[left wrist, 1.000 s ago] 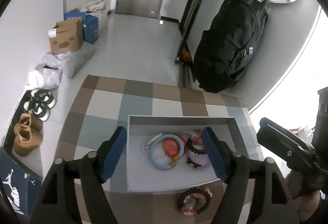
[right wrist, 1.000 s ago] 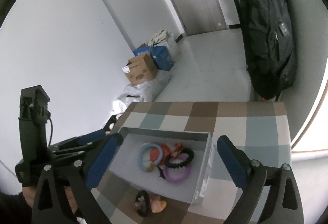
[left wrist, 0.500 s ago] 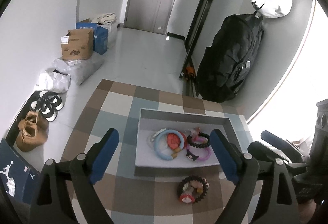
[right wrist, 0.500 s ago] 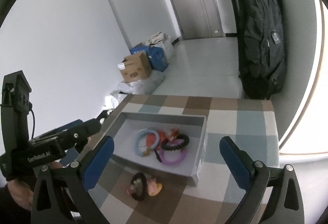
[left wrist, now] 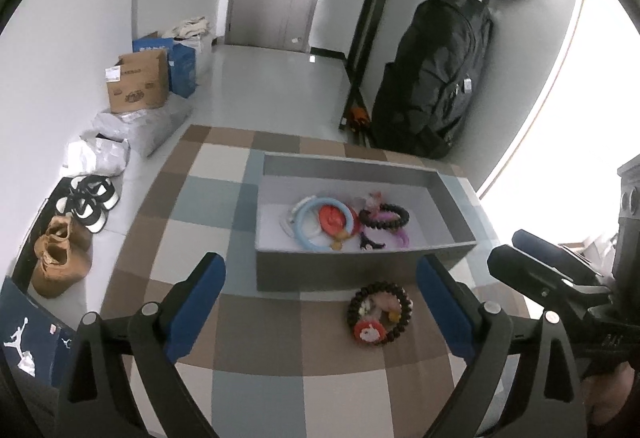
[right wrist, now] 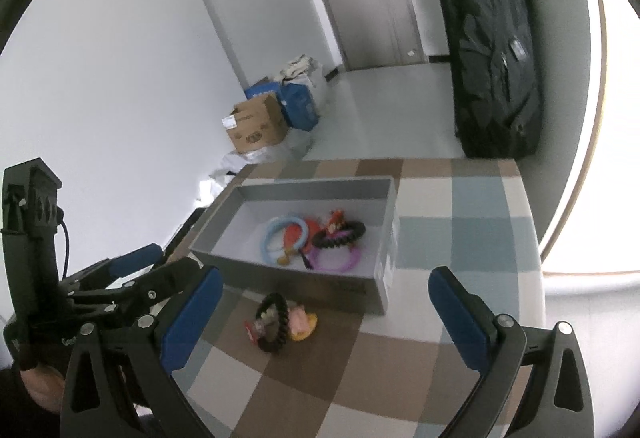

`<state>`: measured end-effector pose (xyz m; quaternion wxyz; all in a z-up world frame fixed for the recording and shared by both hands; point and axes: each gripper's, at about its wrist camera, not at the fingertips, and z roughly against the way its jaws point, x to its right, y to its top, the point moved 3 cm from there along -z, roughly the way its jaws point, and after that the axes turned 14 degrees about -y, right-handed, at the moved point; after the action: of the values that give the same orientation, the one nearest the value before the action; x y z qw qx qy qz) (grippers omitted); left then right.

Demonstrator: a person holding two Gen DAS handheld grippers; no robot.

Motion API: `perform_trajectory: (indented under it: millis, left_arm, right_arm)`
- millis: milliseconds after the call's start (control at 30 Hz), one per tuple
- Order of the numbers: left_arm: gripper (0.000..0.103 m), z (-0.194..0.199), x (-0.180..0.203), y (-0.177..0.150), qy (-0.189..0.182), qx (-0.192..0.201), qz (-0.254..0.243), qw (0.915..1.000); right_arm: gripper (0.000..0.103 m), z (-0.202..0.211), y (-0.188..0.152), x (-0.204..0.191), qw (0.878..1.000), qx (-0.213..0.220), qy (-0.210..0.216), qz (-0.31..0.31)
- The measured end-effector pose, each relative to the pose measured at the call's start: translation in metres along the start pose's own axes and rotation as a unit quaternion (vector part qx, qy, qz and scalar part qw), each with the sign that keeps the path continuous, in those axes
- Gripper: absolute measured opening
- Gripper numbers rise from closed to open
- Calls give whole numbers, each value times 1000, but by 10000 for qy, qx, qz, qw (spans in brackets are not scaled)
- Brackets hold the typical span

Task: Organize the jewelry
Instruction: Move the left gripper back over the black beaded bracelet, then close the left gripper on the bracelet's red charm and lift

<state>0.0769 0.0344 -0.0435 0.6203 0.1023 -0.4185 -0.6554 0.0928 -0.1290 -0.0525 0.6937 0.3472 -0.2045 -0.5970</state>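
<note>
before the grey box, both tools sit farther back.

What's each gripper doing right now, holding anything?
Left gripper: jaws opening, nothing between them.
Right gripper: open, empty.

White jumping-figure logo on blue shoebox, other print illegible

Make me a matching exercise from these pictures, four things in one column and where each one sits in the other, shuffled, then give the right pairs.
1 dark beaded bracelet
2 light blue ring
3 black backpack
4 cardboard box

A floor by the left wall
B hanging beside the door
C inside the grey box
D on the checked cloth, before the grey box

1-D, 2-C, 3-B, 4-A
</note>
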Motion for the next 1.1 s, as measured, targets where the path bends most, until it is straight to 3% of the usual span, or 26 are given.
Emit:
perform_trajectory:
  millis: [533,767,900,1033,1100]
  left_arm:
    - [94,-29,16,-30,-422,-792,-206,9958]
    - [94,-44,18,-37,-430,-1054,-250,9932]
    - [94,-39,18,-40,-407,-1105,-220,9928]
    - [93,-29,12,-38,-383,-872,-111,9954]
    - [84,-28,7,-38,-439,-814,-13,9957]
  right_arm:
    - [103,-11,-12,20,9992,-268,-138,-267]
    - [103,-14,-12,24,9989,-326,-106,-335]
    - [103,-16,-13,27,9986,-365,-123,-374]
    - [103,-20,-13,31,9976,-461,-95,-513]
    - [103,-21,-13,31,9973,-476,-60,-563]
